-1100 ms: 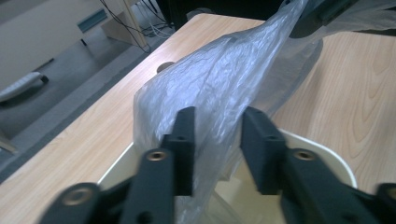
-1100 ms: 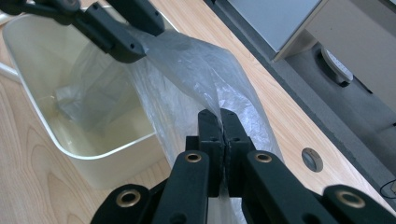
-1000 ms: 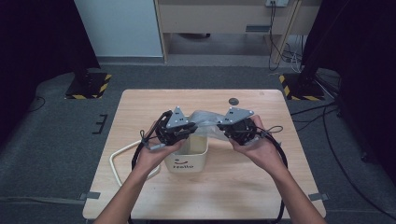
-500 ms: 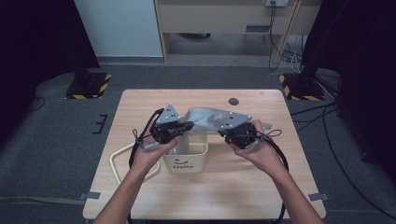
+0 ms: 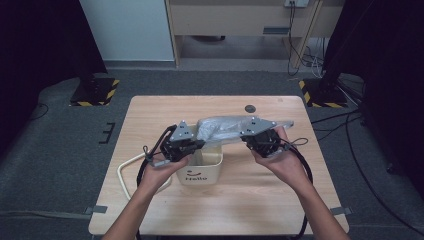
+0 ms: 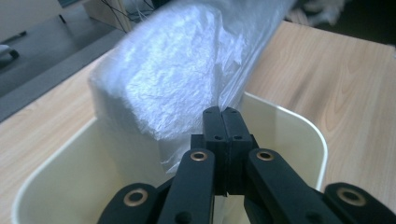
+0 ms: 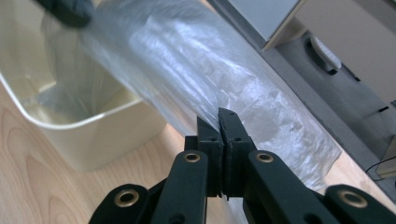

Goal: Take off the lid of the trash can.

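A clear, crinkled plastic bag [image 5: 225,127] hangs stretched between both grippers above a small cream bin [image 5: 202,172] marked "Hello". My left gripper [image 5: 201,145] is shut, pinching the bag's edge over the bin's opening; the left gripper view shows its jaws [image 6: 222,113] pressed together on the film [image 6: 177,79] above the bin's rim [image 6: 299,126]. My right gripper [image 5: 243,138] has just been closing and is shut on the bag; its jaws [image 7: 219,116] grip the film [image 7: 210,70] beside the bin [image 7: 93,135].
The bin stands near the middle of a wooden table [image 5: 165,110]. A small dark disc [image 5: 249,108] lies near the far edge. A white cable loop [image 5: 125,170] hangs off the table's left side. Black-and-yellow striped bases [image 5: 95,92] stand on the floor.
Both hands have stayed almost in place over the bin. The bag between them looks drawn a little flatter, with its far end spread to the right.
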Motion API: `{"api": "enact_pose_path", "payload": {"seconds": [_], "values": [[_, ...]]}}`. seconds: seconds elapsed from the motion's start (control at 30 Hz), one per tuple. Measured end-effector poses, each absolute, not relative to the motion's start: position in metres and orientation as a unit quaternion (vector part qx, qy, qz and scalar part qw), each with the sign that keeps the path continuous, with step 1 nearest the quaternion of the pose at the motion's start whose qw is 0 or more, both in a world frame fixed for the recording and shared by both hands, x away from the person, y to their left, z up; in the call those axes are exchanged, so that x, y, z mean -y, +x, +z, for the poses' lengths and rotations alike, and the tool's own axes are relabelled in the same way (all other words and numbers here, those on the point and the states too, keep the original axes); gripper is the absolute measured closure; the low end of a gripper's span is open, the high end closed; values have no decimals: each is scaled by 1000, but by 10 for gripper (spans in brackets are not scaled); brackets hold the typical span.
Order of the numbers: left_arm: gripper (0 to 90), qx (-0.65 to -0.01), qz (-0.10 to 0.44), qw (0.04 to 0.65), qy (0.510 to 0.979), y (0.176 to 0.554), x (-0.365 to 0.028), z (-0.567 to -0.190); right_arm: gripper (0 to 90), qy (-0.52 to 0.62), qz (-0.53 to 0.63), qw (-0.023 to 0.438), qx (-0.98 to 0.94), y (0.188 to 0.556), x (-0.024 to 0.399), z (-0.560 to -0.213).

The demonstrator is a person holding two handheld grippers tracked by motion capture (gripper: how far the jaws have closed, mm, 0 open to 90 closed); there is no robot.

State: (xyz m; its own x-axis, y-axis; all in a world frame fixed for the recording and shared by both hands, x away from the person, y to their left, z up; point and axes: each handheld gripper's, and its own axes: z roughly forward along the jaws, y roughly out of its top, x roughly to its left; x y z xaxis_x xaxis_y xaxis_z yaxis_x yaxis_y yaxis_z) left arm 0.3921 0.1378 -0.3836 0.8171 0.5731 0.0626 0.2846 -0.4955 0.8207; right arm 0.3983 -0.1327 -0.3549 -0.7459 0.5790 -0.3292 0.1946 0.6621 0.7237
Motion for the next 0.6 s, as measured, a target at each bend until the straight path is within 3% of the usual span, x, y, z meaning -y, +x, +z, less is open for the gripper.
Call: {"api": "enact_pose_path", "payload": {"seconds": [0.3,0.6], "values": [[897,-252,177,424,852,387,-143,-386,898,211,340,293,-868,397,118,-348],[613,-251,205,445,835,389,-144,-376,899,198,330,285,-878,396,111,-351]]}}
